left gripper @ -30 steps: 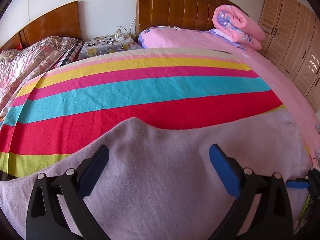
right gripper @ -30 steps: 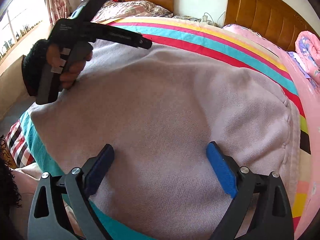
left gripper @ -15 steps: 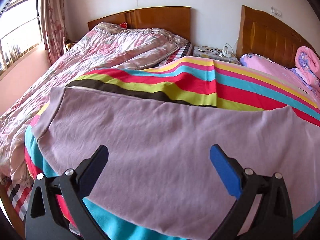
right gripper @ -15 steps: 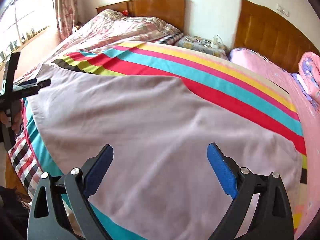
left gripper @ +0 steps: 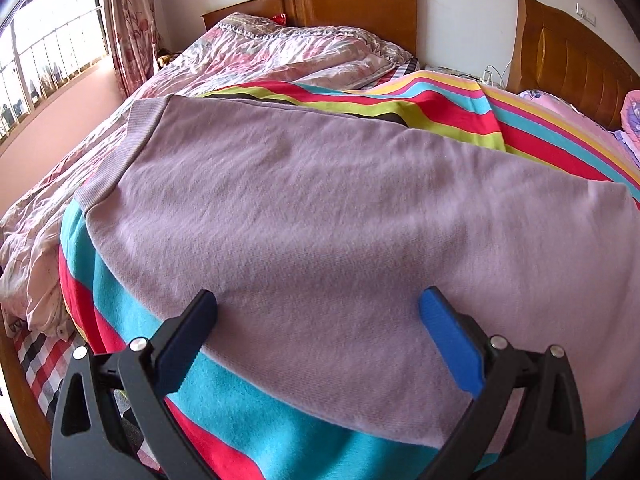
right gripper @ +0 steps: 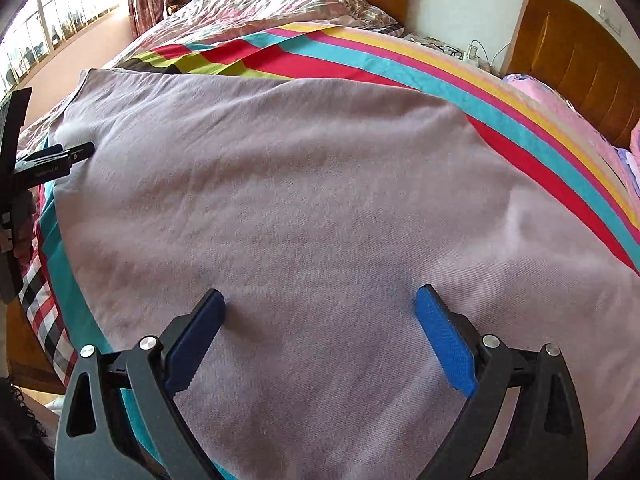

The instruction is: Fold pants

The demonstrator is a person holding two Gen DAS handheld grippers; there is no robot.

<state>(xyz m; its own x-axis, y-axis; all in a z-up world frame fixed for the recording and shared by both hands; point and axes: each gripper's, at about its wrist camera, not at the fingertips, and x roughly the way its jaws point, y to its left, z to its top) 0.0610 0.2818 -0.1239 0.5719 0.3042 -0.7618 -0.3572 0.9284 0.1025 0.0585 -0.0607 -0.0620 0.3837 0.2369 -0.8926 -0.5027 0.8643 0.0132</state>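
1. While the left tool [left gripper: 318, 308] hangs released over the near edge of the bed, its wrist view shows the lilac pants [left gripper: 320, 208] spread flat on the striped blanket [left gripper: 460, 108], directly ahead of and beneath the open jaws. Their long axis runs across the view, from a ribbed cuff [left gripper: 120, 152] at the far left towards the bed's right side, where the garment runs out of frame. The near hem lies just under the fingers, with turquoise blanket showing below it.

2. From the right wrist view, the right tool [right gripper: 320, 304] is likewise released, nothing between its pads, hovering over the middle of the pants [right gripper: 300, 200]. The left tool [right gripper: 52, 160] shows at the left margin, held in a hand [right gripper: 22, 228], near the cuff end.

3. My judgement: the left tool is nearer the cuff end, the right nearer the other end, so a lengthwise fold would carry one end across towards the other.
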